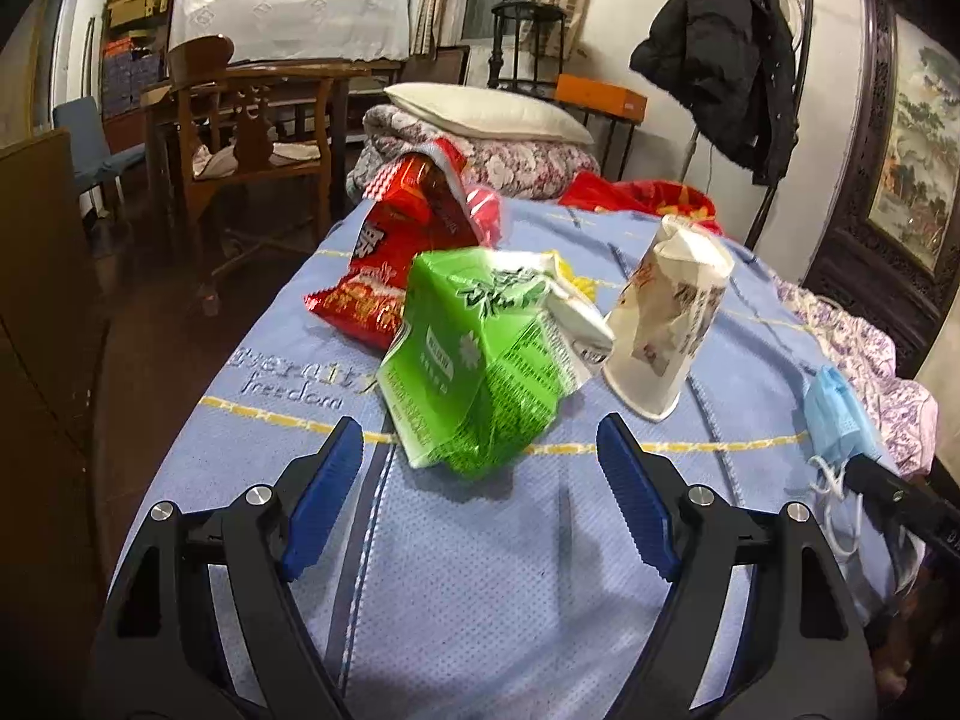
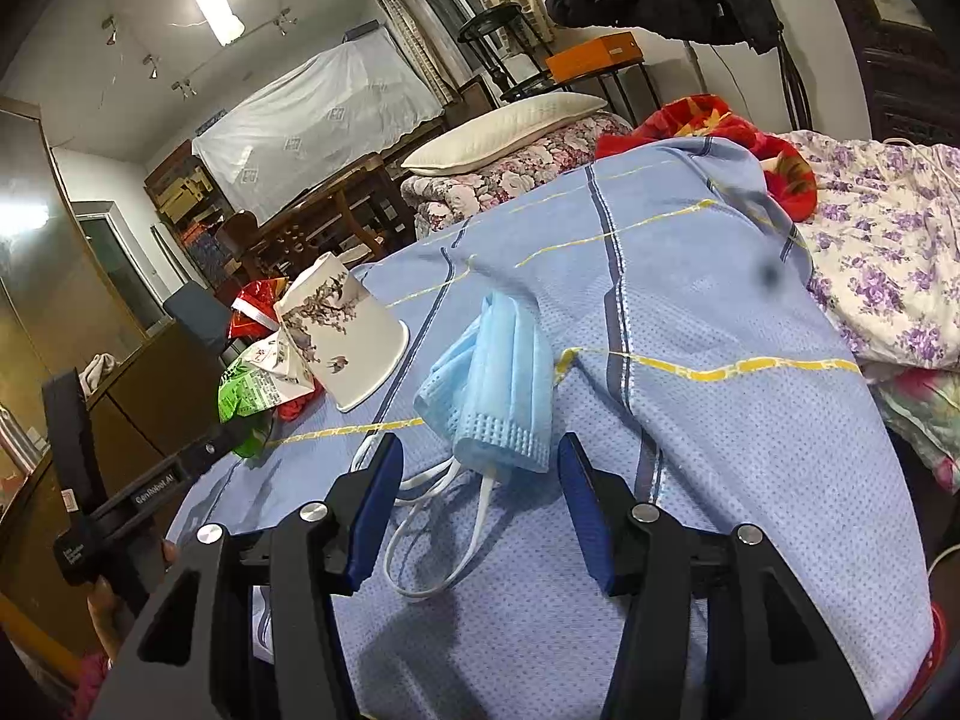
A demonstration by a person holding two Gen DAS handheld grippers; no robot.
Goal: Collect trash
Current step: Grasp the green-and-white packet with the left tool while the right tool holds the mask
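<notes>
A crumpled green carton (image 1: pixel 480 360) lies on the blue bedspread (image 1: pixel 480 570). Its lower end sits between the tips of my left gripper (image 1: pixel 480 426), which is open, with both blue pads clear of it. Behind it are a red snack bag (image 1: pixel 378 276) and a tipped paper cup (image 1: pixel 666 324). A folded blue face mask (image 2: pixel 498 384) rests bunched on the bedspread, its white loops trailing toward me. My right gripper (image 2: pixel 480 450) is open around the mask's near edge, and the pads do not press on it. The mask (image 1: pixel 834 414) also shows at the right of the left wrist view.
A pillow (image 1: pixel 486 111) on folded floral quilts and a red blanket (image 1: pixel 636 195) lie at the bed's far end. A wooden chair (image 1: pixel 252 138) stands on the floor to the left, a coat (image 1: pixel 726 54) hangs at the back right, and a purple floral sheet (image 2: pixel 888 264) covers the right side.
</notes>
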